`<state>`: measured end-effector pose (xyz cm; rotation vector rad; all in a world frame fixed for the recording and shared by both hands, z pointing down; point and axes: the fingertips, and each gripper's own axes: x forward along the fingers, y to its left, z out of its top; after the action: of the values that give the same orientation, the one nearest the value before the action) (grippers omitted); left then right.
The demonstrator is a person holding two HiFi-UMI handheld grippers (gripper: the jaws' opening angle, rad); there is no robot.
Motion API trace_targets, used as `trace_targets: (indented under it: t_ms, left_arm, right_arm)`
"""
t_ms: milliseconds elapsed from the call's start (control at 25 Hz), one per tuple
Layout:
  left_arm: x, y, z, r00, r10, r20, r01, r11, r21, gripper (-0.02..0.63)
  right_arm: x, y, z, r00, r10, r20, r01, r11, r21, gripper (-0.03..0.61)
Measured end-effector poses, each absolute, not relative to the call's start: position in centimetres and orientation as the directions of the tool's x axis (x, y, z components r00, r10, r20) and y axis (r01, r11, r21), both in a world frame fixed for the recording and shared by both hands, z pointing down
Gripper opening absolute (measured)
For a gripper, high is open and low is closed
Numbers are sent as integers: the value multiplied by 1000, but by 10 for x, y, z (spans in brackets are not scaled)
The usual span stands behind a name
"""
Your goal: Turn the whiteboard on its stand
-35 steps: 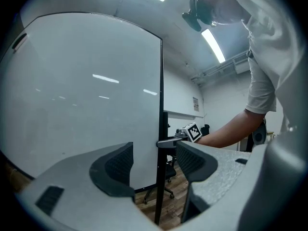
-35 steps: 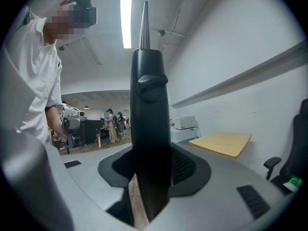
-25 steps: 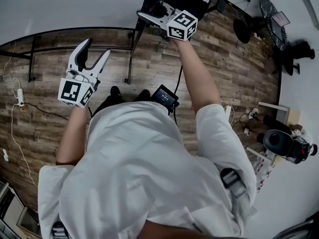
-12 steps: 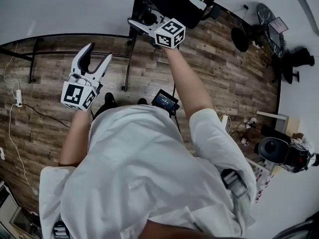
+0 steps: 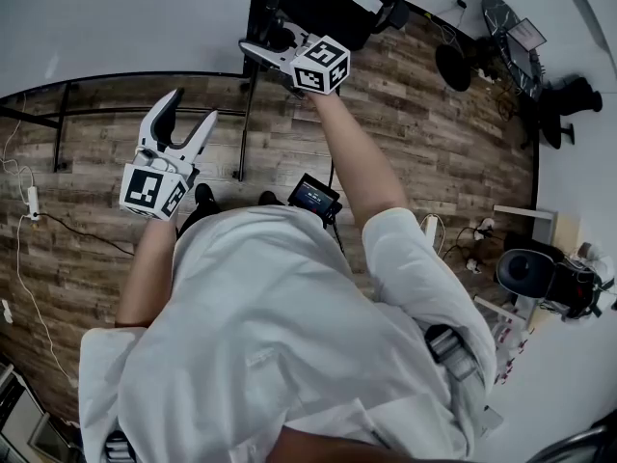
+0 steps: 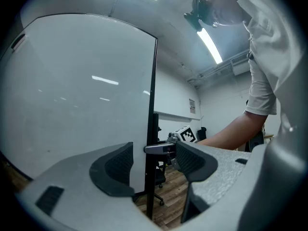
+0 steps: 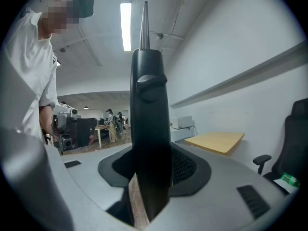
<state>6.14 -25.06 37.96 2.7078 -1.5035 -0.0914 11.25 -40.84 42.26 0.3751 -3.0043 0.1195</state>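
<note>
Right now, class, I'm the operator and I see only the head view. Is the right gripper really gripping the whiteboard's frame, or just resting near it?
Observer: Gripping. The right gripper view shows the right gripper closed on a black upright post, with a pad on each side.
Operator: And what does the left gripper face?
Observer: Its own view shows the left gripper open and empty, aimed at the side edge of the whiteboard and not touching it.

Floor [image 5: 453,152]: brown wood planks.
Stand legs [image 5: 106,113]: thin black bars, down on the planks.
White cord [image 5: 29,268]: lies along the left side.
Shoes [image 5: 204,195]: black, standing on the wood.
</note>
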Motion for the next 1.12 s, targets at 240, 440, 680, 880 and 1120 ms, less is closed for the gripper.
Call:
trace_targets:
  t_ms: [240,440,680,880,1120]
  left_arm:
    - [94,-255,379,554,-832,-31,-829,-555,63,275]
    - [104,-263,377,568,-822,-30,-820,-569,60,275]
    - [118,-268,378,577,-816,-30,-814,-578,65,275]
    - [132,-275,379,588,-808,-28,-806,-588,63,275]
    - [143,-277,379,596,-803,-22,-801,-596,59,275]
  right_arm:
    - [138,-408,423,-963,-249,104,-257,964,-69,178]
    - [148,-409,423,-965,-234,120,-241,969,-49,176]
    - [163,-406,423,-966,-228,120,-235,971,-47,176]
    - [174,-409,425,-967,-219,128,-226,973,-45,176]
    - [183,-407,424,-968,-211,135,-217,976,-30,175]
